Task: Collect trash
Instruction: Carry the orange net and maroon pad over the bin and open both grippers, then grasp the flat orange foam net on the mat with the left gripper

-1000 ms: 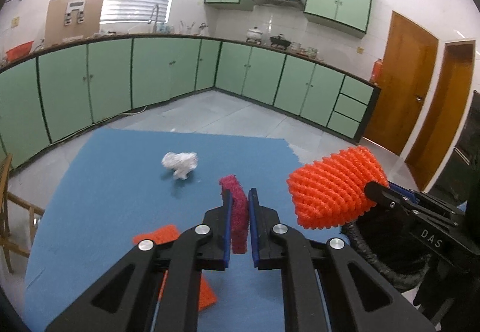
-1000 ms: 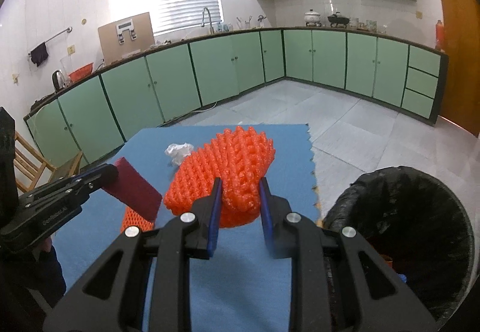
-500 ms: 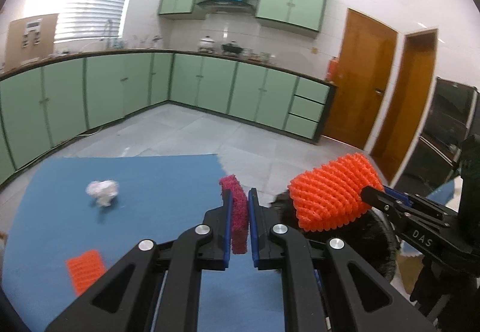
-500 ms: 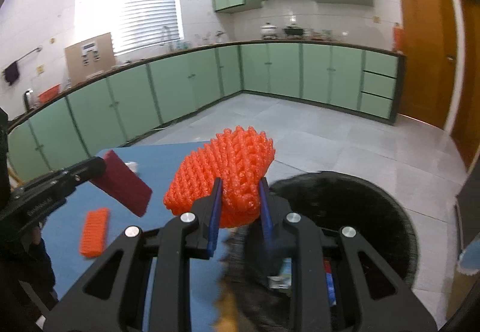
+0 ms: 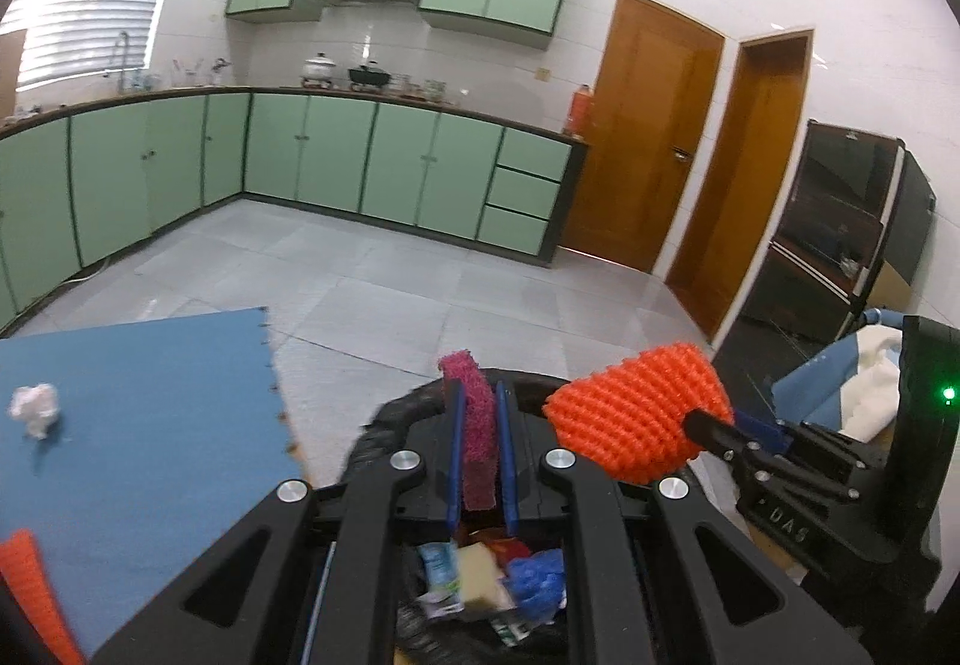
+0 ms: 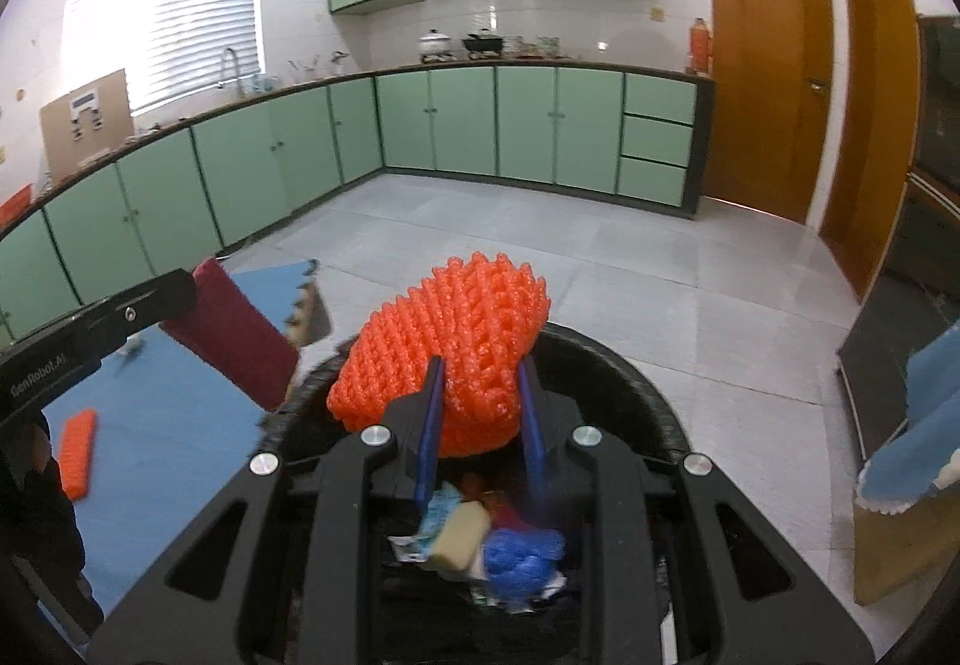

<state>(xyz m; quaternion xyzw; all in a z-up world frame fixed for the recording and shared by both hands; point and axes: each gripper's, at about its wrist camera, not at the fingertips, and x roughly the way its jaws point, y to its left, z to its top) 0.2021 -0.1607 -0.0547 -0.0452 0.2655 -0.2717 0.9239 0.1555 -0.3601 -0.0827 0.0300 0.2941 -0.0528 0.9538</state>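
My left gripper [image 5: 478,395] is shut on a flat maroon scrub pad [image 5: 474,425], held upright over the black-lined trash bin [image 5: 384,419]. My right gripper [image 6: 477,371] is shut on a bright orange foam net [image 6: 456,329], also over the bin [image 6: 618,383]. Inside the bin lie wrappers, a tan sponge [image 6: 459,539] and a blue net [image 6: 519,554]. In the left wrist view the right gripper [image 5: 699,422] holds the orange net [image 5: 636,413] to my right. In the right wrist view the left gripper [image 6: 186,293] carries the maroon pad [image 6: 231,335] at the left.
A blue mat [image 5: 138,413] lies left of the bin with a crumpled white paper [image 5: 35,407] and a small orange net piece [image 6: 78,452] on it. Green cabinets line the far walls. Wooden doors [image 5: 642,125] and a dark cabinet [image 5: 840,221] stand to the right.
Both grippers have swung right from above the blue mat to above the trash bin, each keeping its grip. The paper ball and orange piece slid toward the left edge of view.
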